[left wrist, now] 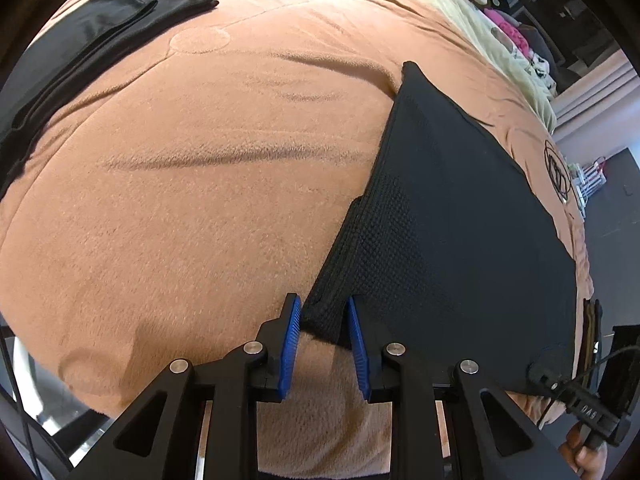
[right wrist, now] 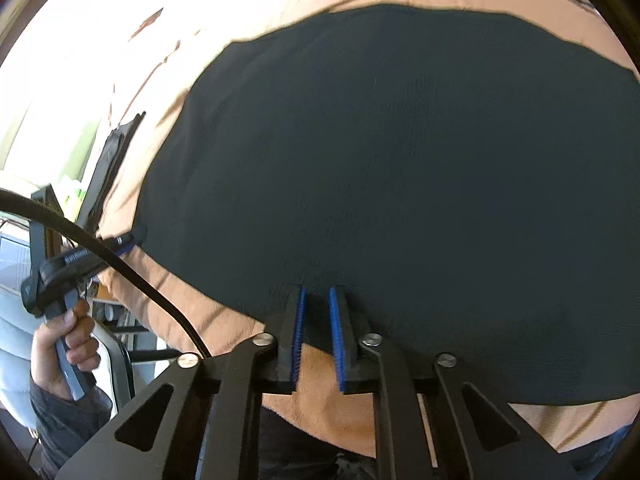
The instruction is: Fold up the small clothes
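Writing is illegible; both tongs, left (left wrist: 322, 312) and right (right wrist: 317, 300), clench the black garment's (left wrist: 460, 220) near edge on the tan blanket (left wrist: 200, 200).

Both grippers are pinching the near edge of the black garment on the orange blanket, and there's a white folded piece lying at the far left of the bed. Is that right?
Not quite: the folded piece at the far left is black, not white, as the left wrist view shows. The rest holds: the left gripper and the right gripper each pinch the near edge of the black garment on the orange blanket.
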Demonstrator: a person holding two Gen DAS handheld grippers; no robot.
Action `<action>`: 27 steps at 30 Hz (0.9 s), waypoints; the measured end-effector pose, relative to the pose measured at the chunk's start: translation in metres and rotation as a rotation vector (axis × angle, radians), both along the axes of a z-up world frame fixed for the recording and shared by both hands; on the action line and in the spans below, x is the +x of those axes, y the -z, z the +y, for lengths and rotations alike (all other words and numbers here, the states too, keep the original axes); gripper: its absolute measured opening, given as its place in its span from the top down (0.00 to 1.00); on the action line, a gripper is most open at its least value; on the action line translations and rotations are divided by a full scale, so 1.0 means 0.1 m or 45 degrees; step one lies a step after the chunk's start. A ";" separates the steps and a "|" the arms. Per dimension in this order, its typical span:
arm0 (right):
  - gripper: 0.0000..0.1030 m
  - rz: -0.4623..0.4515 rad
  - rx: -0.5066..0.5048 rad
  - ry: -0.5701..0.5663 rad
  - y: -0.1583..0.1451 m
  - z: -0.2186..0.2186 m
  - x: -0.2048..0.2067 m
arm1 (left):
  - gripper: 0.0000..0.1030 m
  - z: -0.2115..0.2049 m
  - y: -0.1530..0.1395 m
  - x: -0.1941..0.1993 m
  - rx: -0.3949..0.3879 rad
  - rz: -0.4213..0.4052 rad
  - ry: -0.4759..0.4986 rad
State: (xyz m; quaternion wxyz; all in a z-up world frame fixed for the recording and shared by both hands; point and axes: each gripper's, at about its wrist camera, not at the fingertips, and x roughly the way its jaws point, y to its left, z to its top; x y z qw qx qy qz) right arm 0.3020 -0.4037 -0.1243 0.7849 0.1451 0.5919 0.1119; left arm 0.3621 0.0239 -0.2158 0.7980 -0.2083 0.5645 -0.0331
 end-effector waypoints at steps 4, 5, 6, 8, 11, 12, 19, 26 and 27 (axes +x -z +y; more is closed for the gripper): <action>0.99 0.021 0.003 -0.010 0.05 0.00 0.00 | 0.89 0.02 -0.04 -0.05 -0.010 -0.032 0.009; 1.00 0.021 -0.003 -0.008 0.04 -0.02 0.01 | 0.90 0.04 -0.05 -0.07 -0.021 -0.043 0.004; 1.00 0.016 -0.008 0.002 0.02 -0.04 0.03 | 0.91 0.05 -0.06 -0.09 -0.025 -0.049 0.000; 1.00 -0.007 -0.020 0.029 -0.04 -0.10 0.06 | 0.92 0.06 -0.09 -0.11 -0.028 -0.060 -0.004; 1.00 -0.023 -0.056 0.063 -0.08 -0.22 0.13 | 0.92 0.06 -0.13 -0.13 -0.027 -0.075 -0.013; 1.00 -0.019 -0.060 0.068 -0.08 -0.25 0.15 | 0.92 0.07 -0.14 -0.14 -0.030 -0.077 -0.017; 1.00 -0.006 -0.062 0.061 0.02 -0.32 0.49 | 0.92 0.11 -0.15 -0.15 -0.060 -0.082 -0.047; 1.00 -0.039 -0.125 0.052 0.01 -0.31 0.94 | 0.92 0.11 -0.12 -0.15 -0.061 -0.066 -0.071; 1.00 -0.043 -0.136 0.056 0.01 -0.32 1.01 | 0.92 0.11 -0.11 -0.14 -0.061 -0.062 -0.077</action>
